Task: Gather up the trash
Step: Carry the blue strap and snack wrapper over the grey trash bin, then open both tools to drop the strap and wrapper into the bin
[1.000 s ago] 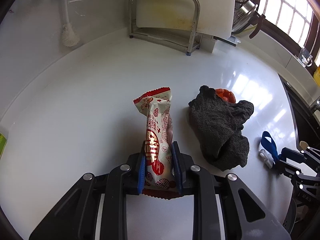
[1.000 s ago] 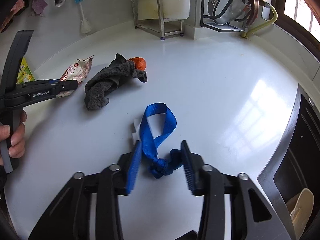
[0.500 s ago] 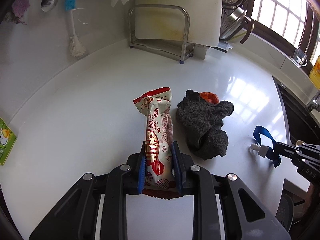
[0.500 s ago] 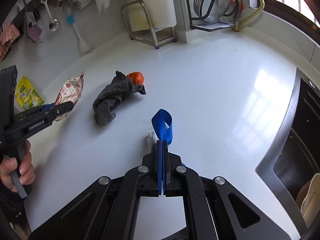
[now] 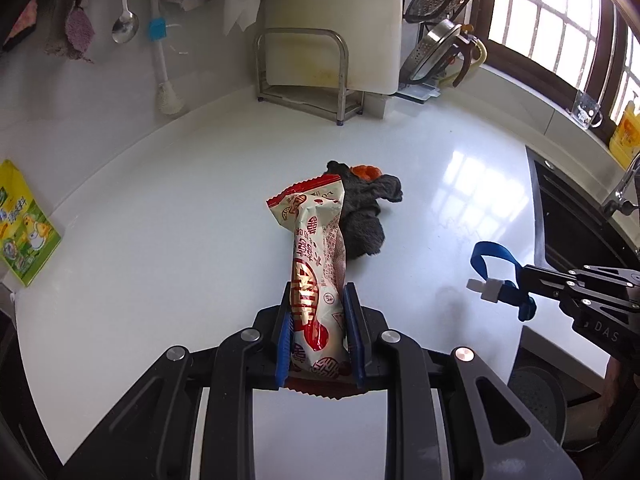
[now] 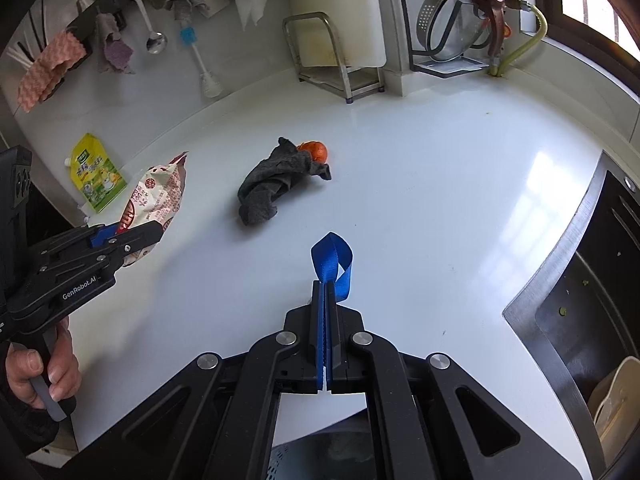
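Both claws have risen off the counter (image 6: 440, 184) since a second ago, and your right claw (image 6: 325, 292), which stood apart around the ribbon then, is now pressed together on it. You hold two pieces of trash in the air, one per hand.

Largest first: the counter carries what is left, a grey cloth (image 6: 276, 184) with a small orange thing (image 6: 314, 151) touching its far end. The cloth's long axis runs from near-left to far-right in the right view. It lies ahead of both claws, between them, and looks somewhat nearer your left.

Your left claw (image 5: 318, 320) is clamped on the wrapper (image 5: 316, 264), gripped low down, its long axis pointing straight ahead along the fingers, its top edge overlapping the cloth in that view.

The blue ribbon (image 6: 334, 264) loops up from the right claw's tips, with a small white tag (image 5: 486, 288) hanging off it.

Neither hand is free, so I judge you must drop both loads in a bin before going for anything else. No bin is clearly in view.
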### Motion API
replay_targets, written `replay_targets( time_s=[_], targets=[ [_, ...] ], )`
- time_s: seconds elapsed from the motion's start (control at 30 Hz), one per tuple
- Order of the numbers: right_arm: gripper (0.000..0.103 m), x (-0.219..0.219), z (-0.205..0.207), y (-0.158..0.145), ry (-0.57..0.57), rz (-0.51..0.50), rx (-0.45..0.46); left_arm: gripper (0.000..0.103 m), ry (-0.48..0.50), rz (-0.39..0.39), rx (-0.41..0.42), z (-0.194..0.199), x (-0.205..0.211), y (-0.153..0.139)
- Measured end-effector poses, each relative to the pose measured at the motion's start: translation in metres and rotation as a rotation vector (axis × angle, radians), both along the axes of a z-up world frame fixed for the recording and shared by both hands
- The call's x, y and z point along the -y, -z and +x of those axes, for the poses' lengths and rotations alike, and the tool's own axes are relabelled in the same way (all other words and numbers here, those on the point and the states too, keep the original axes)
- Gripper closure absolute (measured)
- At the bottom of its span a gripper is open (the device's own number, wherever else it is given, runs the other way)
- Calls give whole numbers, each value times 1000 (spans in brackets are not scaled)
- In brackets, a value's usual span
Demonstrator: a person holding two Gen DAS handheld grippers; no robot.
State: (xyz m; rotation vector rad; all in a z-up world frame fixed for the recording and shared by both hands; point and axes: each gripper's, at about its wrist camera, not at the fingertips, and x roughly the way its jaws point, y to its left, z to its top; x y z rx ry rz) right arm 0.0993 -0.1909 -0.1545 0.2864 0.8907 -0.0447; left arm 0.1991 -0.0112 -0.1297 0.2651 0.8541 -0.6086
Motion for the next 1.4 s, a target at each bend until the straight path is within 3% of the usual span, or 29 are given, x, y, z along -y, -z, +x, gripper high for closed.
replay_targets(
  time_s=[0.43, 0.73, 1.1, 1.27, 1.4],
  targets=[
    [103, 17, -85, -10, -237, 19, 17, 80, -238, -6, -44, -143, 13, -15],
    [103, 29, -156, -4, -410, 30, -6, 80, -360, -3, -117, -239, 39, -5],
    [103, 30, -202, 26, -458, 60, -130, 80, -375, 35, -215, -277, 52, 23],
    [103, 26, -204, 33, -462, 59, -148, 80, -381, 37, -283, -279, 53, 41],
    [103, 24, -205, 34, -460, 60, -152, 80, -372, 40, -291, -281, 57, 44]
  ],
)
